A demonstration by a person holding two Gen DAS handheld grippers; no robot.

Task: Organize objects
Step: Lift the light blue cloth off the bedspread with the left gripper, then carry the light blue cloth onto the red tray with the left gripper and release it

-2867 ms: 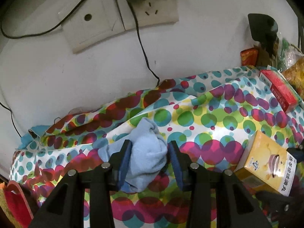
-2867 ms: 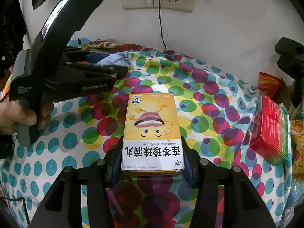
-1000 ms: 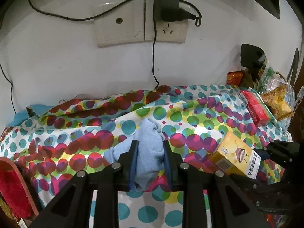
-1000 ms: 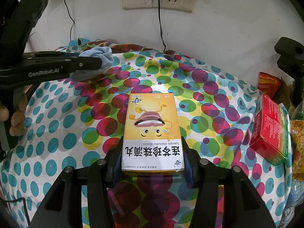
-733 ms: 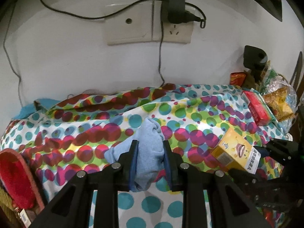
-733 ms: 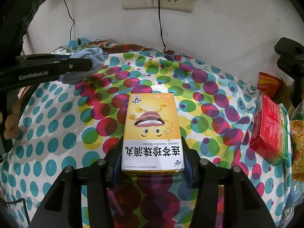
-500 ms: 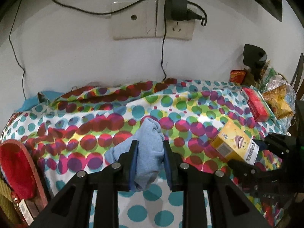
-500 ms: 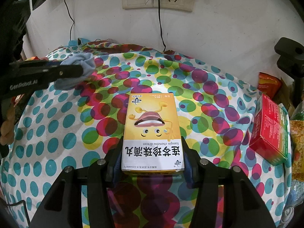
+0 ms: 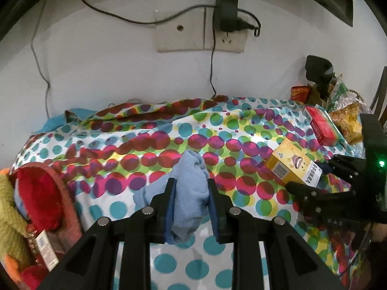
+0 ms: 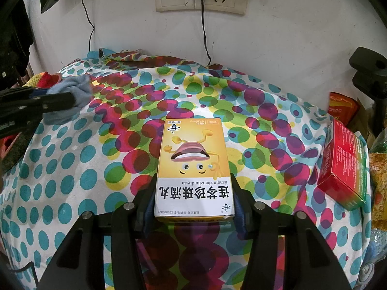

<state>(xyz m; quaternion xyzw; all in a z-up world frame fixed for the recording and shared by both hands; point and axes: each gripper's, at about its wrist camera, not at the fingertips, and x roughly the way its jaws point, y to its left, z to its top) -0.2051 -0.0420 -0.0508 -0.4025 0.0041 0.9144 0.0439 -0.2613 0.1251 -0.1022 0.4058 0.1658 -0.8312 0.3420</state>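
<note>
1. Your left tool [image 9: 190,193] was closed on the blue cloth [image 9: 191,194], its two fingers pressing the bundle from both sides while loose folds hung out on the left and below.
2. In the right wrist view the same cloth [image 10: 70,96] showed at the far left, clamped in the left tool [image 10: 60,101] above the spotted cover [image 10: 96,169].
3. Your right tool [image 10: 194,200] was clamped on the yellow box [image 10: 193,166], gripping its near end on both long sides; the box lay flat with its printed face up and its far end pointing toward the wall.
4. From the left wrist view that yellow box [image 9: 293,166] sat to the right of the cloth, well apart from it, held in the right tool [image 9: 312,176].
5. A red box [image 10: 343,166] lay on the cover at the right, apart from the yellow one, near some snack bags [image 9: 348,120].
6. A red-lined basket [image 9: 48,193] stood at the left edge of the cover, just beside the hanging cloth.
7. A wall socket [image 9: 200,33] with a black plug [image 9: 226,12] sat above the bench.
</note>
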